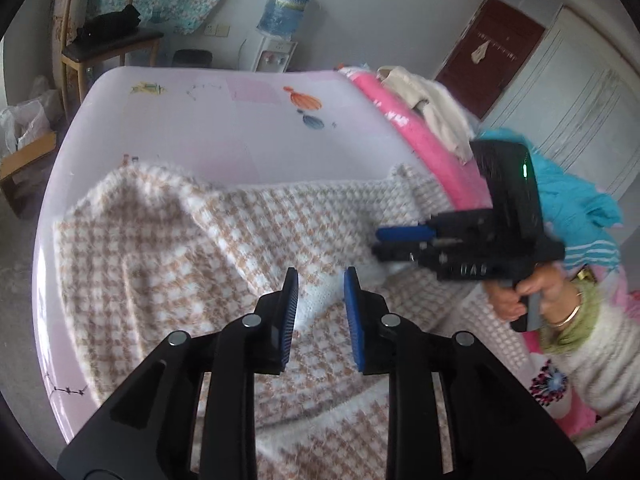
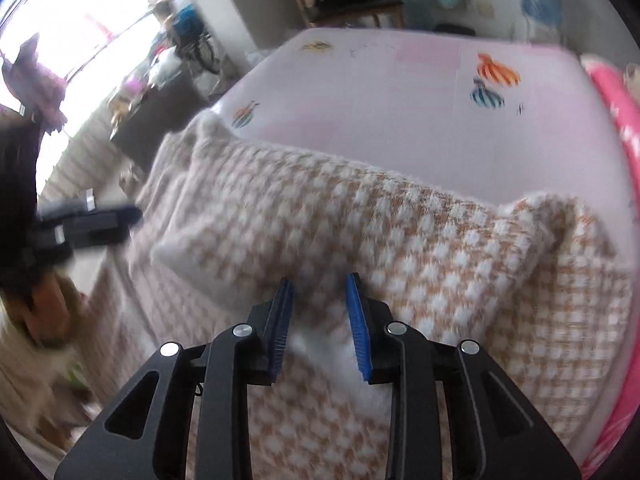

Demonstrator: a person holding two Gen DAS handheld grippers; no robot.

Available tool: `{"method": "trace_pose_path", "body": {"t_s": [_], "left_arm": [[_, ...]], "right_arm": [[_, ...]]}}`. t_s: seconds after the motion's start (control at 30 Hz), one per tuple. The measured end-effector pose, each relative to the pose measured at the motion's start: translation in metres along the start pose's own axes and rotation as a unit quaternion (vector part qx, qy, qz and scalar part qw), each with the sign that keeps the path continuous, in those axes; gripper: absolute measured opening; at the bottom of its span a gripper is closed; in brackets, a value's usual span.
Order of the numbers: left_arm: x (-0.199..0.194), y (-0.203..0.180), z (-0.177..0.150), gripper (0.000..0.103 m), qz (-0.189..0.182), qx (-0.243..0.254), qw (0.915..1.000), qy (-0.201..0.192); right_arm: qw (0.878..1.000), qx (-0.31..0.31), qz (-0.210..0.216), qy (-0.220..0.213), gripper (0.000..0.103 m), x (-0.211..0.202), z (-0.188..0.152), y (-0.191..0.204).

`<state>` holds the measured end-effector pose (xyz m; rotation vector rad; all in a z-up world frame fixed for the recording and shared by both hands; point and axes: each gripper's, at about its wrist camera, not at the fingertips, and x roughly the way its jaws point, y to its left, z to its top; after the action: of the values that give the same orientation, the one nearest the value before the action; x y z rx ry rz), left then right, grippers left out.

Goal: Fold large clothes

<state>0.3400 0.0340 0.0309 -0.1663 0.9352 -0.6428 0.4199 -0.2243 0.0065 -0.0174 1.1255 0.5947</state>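
lying rumpled across the near half of the bed (image 1: 224,120) is the large garment, a tan-and-white houndstooth sweater (image 1: 160,240), with one thick fold running across its far edge and its near part hanging toward the cameras. the left claw (image 1: 321,280) is hovering low over the sweater, pointing forward and slightly down, its blue pads (image 1: 290,312) standing apart with knit showing in the gap and nothing pinched between them. in the left wrist view the right claw (image 1: 384,242) is reaching in from the right side, held level over the sweater's right part, and the person's right hand (image 1: 532,292) is wrapping its handle, a bangle on the wrist. its own camera is showing the right claw (image 2: 320,284) tilted down at the folded ridge of the sweater (image 2: 360,220), its pads spread apart and empty. that view is blurred. a pink blanket (image 1: 404,128) is lying along the bed's right edge, with a cream cloth (image 1: 432,108) heaped on it. a water dispenser (image 1: 276,36) and a wooden chair (image 1: 100,32) are standing against the far wall.
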Motion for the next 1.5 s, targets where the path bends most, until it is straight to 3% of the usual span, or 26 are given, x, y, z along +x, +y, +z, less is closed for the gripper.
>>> {"method": "trace_pose_path", "body": {"t_s": [0.1,0.27,0.37,0.47,0.6,0.67,0.77,0.83,0.93,1.0,1.1,1.2,1.33,1.4,1.5], "left_arm": [[-0.003,0.003,0.019,0.025,-0.011,-0.005,0.9998,-0.017],[0.035,0.015,0.054,0.030,0.016,-0.046,0.9988,-0.006],[0.072,0.037,0.053,0.027,0.075,-0.072,0.9941,0.031],[0.080,0.048,0.041,0.018,0.074,-0.076,0.9935,0.042],[0.069,0.049,0.041,0.018,0.073,-0.069,0.9938,0.046],[0.060,0.038,0.045,0.018,0.083,-0.041,0.9952,0.031],[0.059,0.006,0.053,0.020,0.034,0.005,0.9993,0.015],[0.076,-0.016,0.052,0.020,0.012,0.029,0.9987,0.040],[0.100,-0.031,0.032,0.020,0.058,0.063,0.9920,0.093],[0.093,-0.033,0.022,0.021,0.060,0.073,0.9918,0.085],[0.081,-0.022,0.014,0.021,0.036,0.045,0.9944,0.088],[0.077,-0.017,0.013,0.021,0.025,0.034,0.9954,0.086],[0.079,-0.014,0.009,0.021,0.028,0.026,0.9960,0.081],[0.078,-0.014,0.008,0.021,0.030,0.024,0.9964,0.075],[0.080,-0.014,0.008,0.021,0.028,0.021,0.9970,0.069]], "right_arm": [[1.000,-0.005,0.005,-0.006,0.028,-0.020,0.010,-0.001],[0.998,0.018,-0.042,-0.053,0.029,-0.042,0.039,-0.022],[0.996,0.036,-0.075,-0.023,0.029,-0.016,0.039,-0.044],[0.998,0.025,-0.062,-0.013,0.028,-0.007,0.022,-0.057],[0.998,0.033,-0.062,0.000,0.028,-0.019,0.020,-0.058],[0.998,0.033,-0.058,-0.011,0.028,-0.024,0.027,-0.051],[0.999,-0.003,-0.014,-0.041,0.028,-0.029,0.042,-0.024],[0.999,-0.033,0.003,-0.030,0.028,-0.019,0.041,-0.004],[0.995,-0.093,-0.035,0.025,0.028,0.006,0.020,0.010],[0.993,-0.109,-0.035,0.021,0.028,-0.002,-0.002,0.004],[0.994,-0.098,-0.041,0.030,0.028,-0.028,-0.021,-0.012],[0.994,-0.080,-0.056,0.039,0.028,-0.044,-0.020,-0.017],[0.994,-0.084,-0.065,-0.001,0.028,-0.059,-0.001,-0.001],[0.994,-0.087,-0.073,-0.010,0.029,-0.052,0.003,0.002],[0.986,-0.107,-0.124,0.035,0.029,-0.020,-0.005,-0.006]]}}
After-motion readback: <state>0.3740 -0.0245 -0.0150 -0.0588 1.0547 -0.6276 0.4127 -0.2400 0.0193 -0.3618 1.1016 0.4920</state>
